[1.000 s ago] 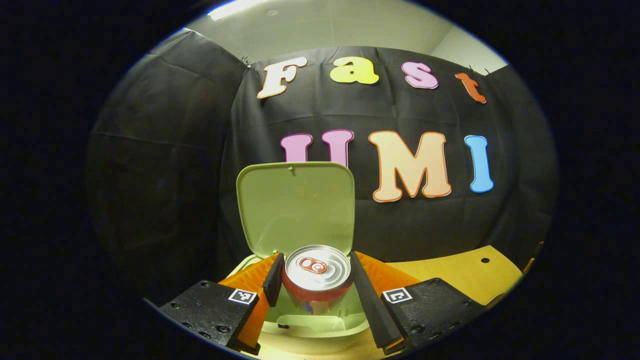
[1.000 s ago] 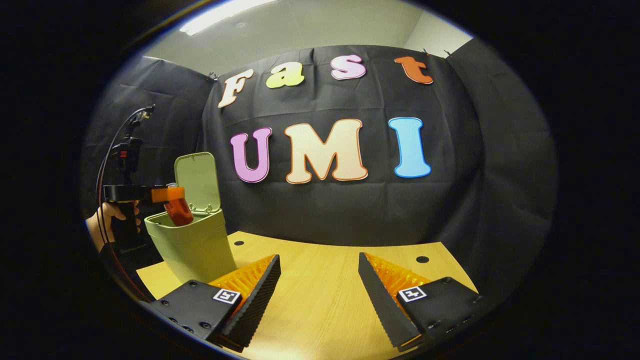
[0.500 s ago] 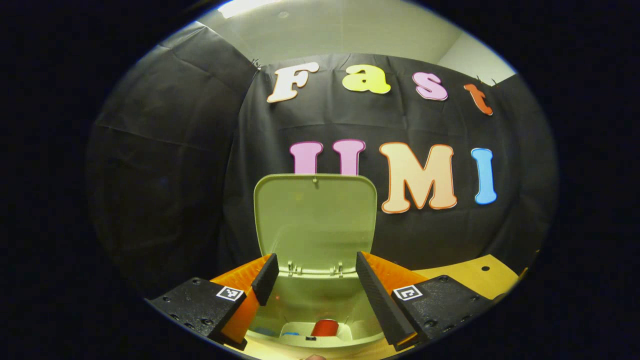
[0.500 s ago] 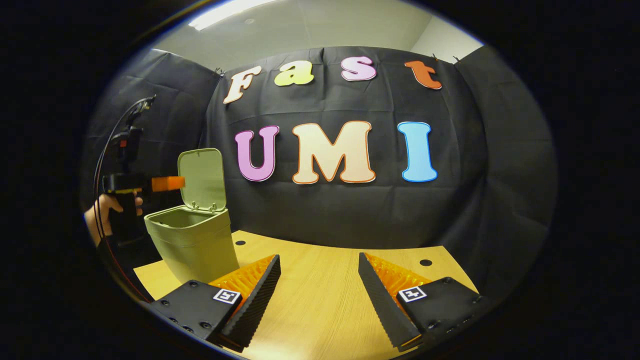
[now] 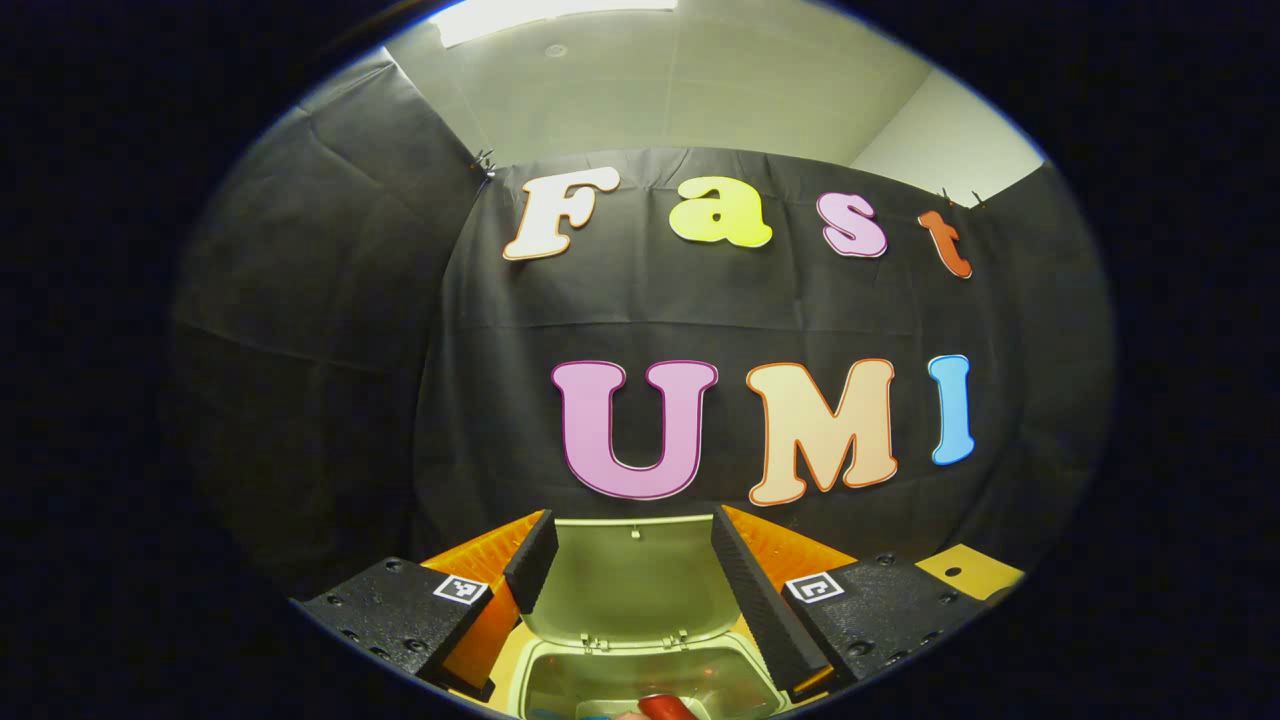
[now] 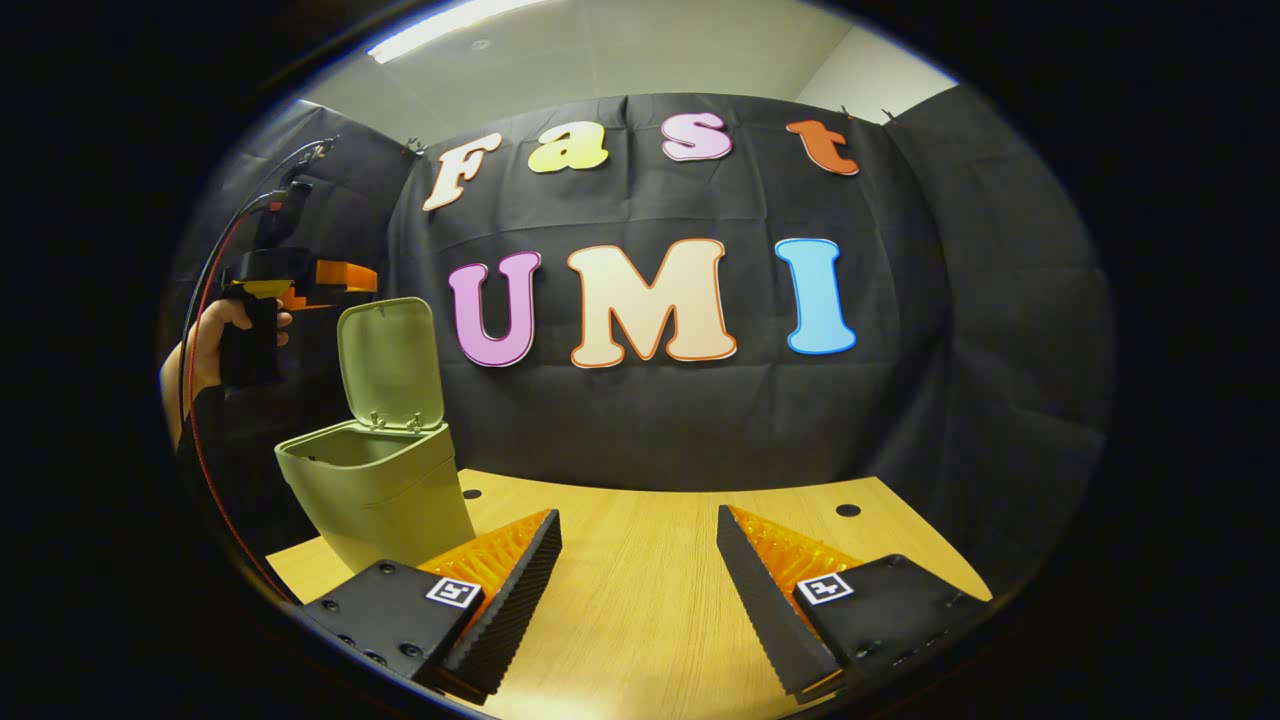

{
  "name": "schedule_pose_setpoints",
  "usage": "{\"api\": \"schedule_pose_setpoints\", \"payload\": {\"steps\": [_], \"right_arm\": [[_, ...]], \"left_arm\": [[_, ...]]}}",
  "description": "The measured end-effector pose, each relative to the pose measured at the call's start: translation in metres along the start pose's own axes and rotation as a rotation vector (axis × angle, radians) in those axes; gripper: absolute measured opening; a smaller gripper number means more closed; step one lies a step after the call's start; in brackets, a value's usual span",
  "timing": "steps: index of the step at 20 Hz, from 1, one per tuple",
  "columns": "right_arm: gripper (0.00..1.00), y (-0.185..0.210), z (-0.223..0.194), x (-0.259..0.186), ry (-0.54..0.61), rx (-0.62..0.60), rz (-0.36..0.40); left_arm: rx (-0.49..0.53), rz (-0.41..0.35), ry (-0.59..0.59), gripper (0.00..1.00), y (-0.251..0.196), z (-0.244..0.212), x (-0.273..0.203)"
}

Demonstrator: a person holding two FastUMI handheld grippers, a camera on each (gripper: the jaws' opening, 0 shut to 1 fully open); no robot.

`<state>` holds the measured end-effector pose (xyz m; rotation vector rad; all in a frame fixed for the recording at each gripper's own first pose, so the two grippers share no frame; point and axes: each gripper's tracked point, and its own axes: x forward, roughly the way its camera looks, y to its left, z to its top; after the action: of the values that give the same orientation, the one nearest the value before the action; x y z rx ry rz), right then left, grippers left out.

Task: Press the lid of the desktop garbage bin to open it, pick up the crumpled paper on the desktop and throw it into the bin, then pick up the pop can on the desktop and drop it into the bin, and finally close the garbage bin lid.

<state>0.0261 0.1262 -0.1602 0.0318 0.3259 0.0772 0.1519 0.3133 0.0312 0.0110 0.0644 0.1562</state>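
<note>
**Bin open, both grippers empty**

Left gripper (image 5: 625,545): jaws wide, nothing between them, above the open bin (image 5: 640,675), lid (image 5: 632,585) upright at 12 o'clock. Can (image 5: 668,708) lies inside at 6 o'clock. Right gripper (image 6: 640,545): jaws wide over bare table (image 6: 640,600), bin at 10 o'clock.

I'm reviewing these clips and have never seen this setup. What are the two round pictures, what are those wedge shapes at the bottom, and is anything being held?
Each round picture comes from a camera riding on a handheld two-finger gripper; no robot arm is involved. The wedges at the bottom are that gripper's own fingers.

In the left gripper view, the left gripper hangs open and empty above the green bin. The lid stands open, and a red pop can lies inside.

In the right gripper view, the right gripper is open and empty over the wooden table. Farther left, a person's hand holds the other gripper above the bin.
</note>
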Motion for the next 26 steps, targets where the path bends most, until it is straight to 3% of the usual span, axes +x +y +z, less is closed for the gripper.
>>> {"api": "schedule_pose_setpoints", "payload": {"steps": [6, 11, 26], "right_arm": [[0.98, -0.008, -0.009, -0.009, 0.006, 0.012, -0.072], [0.98, -0.016, -0.010, -0.014, 0.010, 0.012, -0.086], [0.98, -0.011, 0.014, 0.004, -0.008, 0.001, 0.084]], "left_arm": [[-0.010, -0.029, 0.092, 0.90, 0.007, -0.020, 0.051], [-0.004, -0.022, 0.103, 0.90, 0.007, -0.021, 0.051], [0.003, 0.051, 0.125, 0.93, -0.002, -0.042, -0.037]]}}
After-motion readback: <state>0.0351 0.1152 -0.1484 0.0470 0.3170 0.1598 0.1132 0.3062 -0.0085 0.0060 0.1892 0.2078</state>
